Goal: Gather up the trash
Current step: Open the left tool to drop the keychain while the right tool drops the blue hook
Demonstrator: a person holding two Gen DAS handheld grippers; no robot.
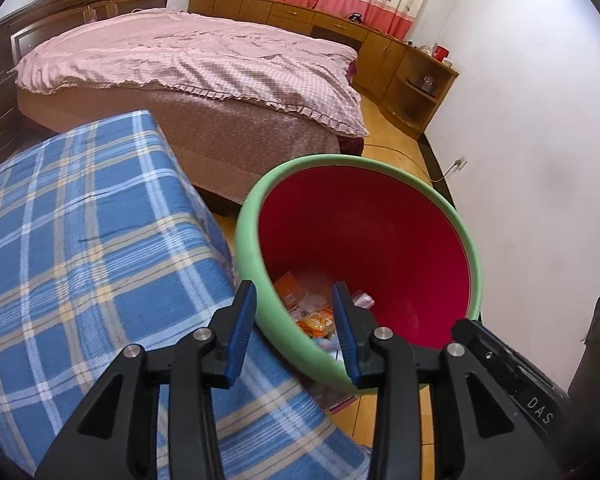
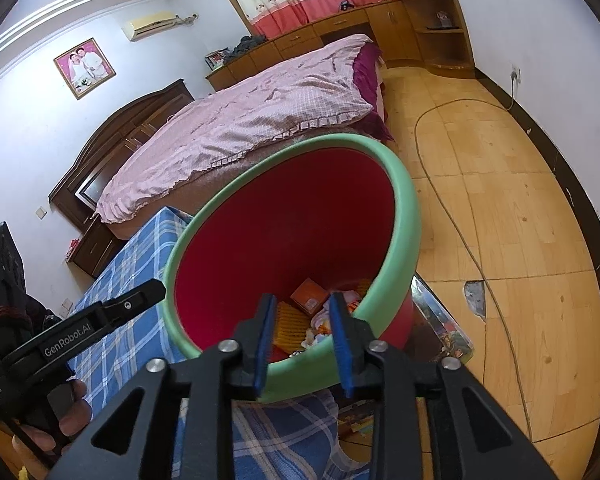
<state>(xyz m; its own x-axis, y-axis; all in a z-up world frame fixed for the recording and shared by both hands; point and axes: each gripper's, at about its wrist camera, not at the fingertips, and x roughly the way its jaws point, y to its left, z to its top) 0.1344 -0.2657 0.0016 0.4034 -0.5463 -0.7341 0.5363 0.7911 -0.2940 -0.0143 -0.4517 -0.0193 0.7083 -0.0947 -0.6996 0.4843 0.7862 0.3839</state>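
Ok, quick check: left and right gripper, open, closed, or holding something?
Left gripper: open, nothing held; it straddles the bin rim without pressing it.
Right gripper: open, empty, over the bin.

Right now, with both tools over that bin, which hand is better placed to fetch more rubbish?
Hard to say: no loose trash shows outside the bin. Both the left tool and right tool hang open and empty over its rim. The left sits nearer the blue plaid cloth, so maybe left.
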